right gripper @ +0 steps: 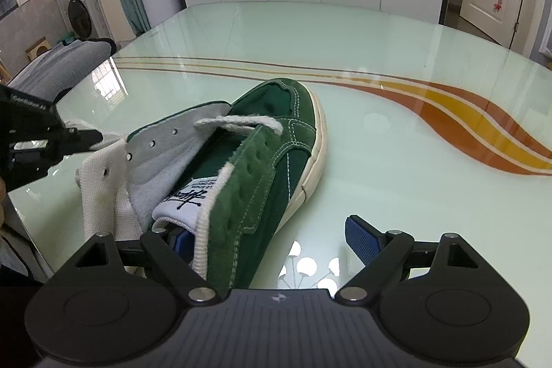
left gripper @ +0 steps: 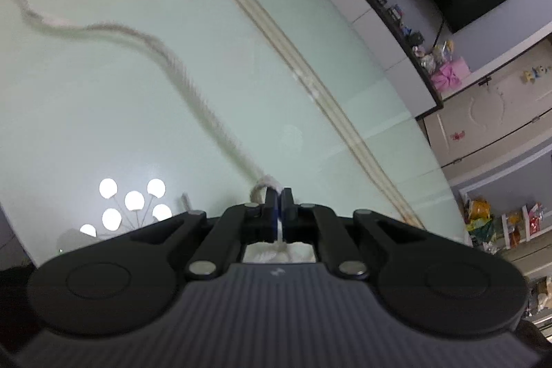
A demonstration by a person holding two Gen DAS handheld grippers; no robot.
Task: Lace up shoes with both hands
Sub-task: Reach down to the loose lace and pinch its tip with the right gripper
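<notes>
Your left gripper (left gripper: 279, 195) has its jaws pressed together on the thick off-white woven shoelace (left gripper: 172, 64), pinched just short of a small loop that curls beside the left jaw, while the free length runs forward from the jaws and off to their left across the pale green glass tabletop (left gripper: 103, 109), its tip lying far ahead near the edge. Your right gripper (right gripper: 265, 237) stands with its jaws wide apart and holds nothing; the dark green suede sneaker with the cream rubber sole (right gripper: 276, 140) lies straight ahead of them, its heel collar sitting between the jaws close against the left one, toe pointing away. Only the lowest eyelet pair looks laced, with one flat bar across, so the work seems barely begun. To do this step well, I'd judge you should keep the lace taut but not twisted, feed it flat toward the next open hole in the pale eyelet flap (right gripper: 151, 143) that lies ahead and left of the right jaws, and use the right gripper to pin the green flap before pulling. From the right wrist view the left gripper reaches in low from the left side, its jaws angled toward that white flap; the right gripper sits level, low behind the heel, facing the toe
</notes>
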